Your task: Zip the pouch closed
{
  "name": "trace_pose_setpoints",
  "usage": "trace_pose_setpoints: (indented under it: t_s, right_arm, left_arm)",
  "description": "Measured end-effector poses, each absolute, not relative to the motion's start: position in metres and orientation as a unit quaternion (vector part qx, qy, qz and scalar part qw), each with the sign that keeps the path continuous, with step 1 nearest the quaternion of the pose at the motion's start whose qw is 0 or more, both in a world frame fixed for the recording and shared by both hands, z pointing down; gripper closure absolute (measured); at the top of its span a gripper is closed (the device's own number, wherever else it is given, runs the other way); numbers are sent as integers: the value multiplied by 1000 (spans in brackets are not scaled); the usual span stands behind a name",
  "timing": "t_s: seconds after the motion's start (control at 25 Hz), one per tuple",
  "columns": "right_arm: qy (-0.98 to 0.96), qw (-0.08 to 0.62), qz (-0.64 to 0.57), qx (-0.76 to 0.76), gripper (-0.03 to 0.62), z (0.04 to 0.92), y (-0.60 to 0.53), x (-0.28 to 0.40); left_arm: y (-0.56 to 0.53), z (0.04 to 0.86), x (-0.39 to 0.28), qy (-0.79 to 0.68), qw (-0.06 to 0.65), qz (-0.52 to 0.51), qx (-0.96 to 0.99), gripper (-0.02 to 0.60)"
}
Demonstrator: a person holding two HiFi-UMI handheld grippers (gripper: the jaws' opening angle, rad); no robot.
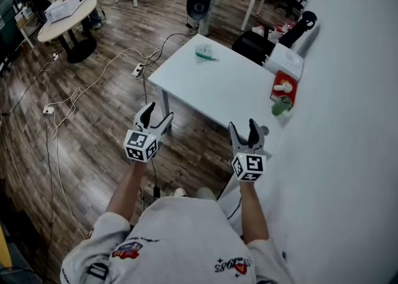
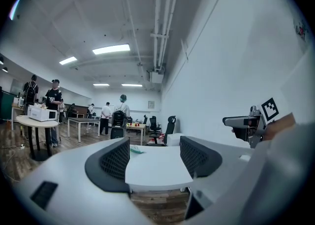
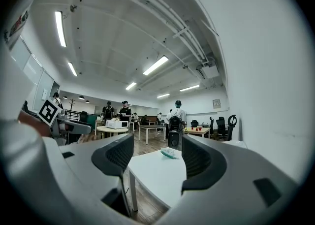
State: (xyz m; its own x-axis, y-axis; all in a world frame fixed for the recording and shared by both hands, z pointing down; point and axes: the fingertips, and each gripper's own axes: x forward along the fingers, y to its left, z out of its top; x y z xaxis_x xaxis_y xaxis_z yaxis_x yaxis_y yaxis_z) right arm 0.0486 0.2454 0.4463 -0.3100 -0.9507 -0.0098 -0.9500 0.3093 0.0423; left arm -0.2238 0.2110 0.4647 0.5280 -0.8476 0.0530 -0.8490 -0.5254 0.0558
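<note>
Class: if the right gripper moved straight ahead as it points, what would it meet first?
Probably nothing near: the open right gripper points out over the white table, towards the pouch; depth is unclear.

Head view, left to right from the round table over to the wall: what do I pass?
Round table → power strip on the floor → pouch → white box by the wall.

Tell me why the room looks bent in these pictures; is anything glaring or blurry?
Left gripper view: the wide-angle lens bows the wall and ceiling pipes, and the corners go dark. Right gripper view: same bulge; the ceiling lights are bright but not blinding. Head view: milder warp, even light; the pouch on the white table is soft in detail.
</note>
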Motion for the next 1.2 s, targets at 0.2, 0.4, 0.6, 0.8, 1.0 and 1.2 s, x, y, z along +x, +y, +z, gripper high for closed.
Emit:
trace_pose_setpoints:
  t_s: [0.2, 0.4, 0.6, 0.8, 1.0, 1.2]
  right_arm:
    - [-809, 11, -17, 587, 301, 448, 245, 45]
    - [-809, 16, -9, 588, 301, 455, 245, 46]
    - [-805, 17, -3, 593, 304, 457, 243, 51]
    - [-802, 20, 3, 597, 306, 461, 239, 57]
    - [-792, 24, 12, 610, 306, 468, 219, 68]
    - [-798, 29, 1, 602, 306, 463, 178, 59]
  left_arm:
    - [209, 466, -227, -484, 41, 10, 874, 279]
    - [207, 470, -231, -482, 46, 11, 875, 279]
    - [196, 471, -229, -479, 52, 7, 876, 279]
    - [183, 476, -219, -468, 50, 18, 882, 279]
    - [157, 480, -219, -463, 50, 19, 885, 279]
    - [125, 485, -215, -460, 54, 20, 886, 279]
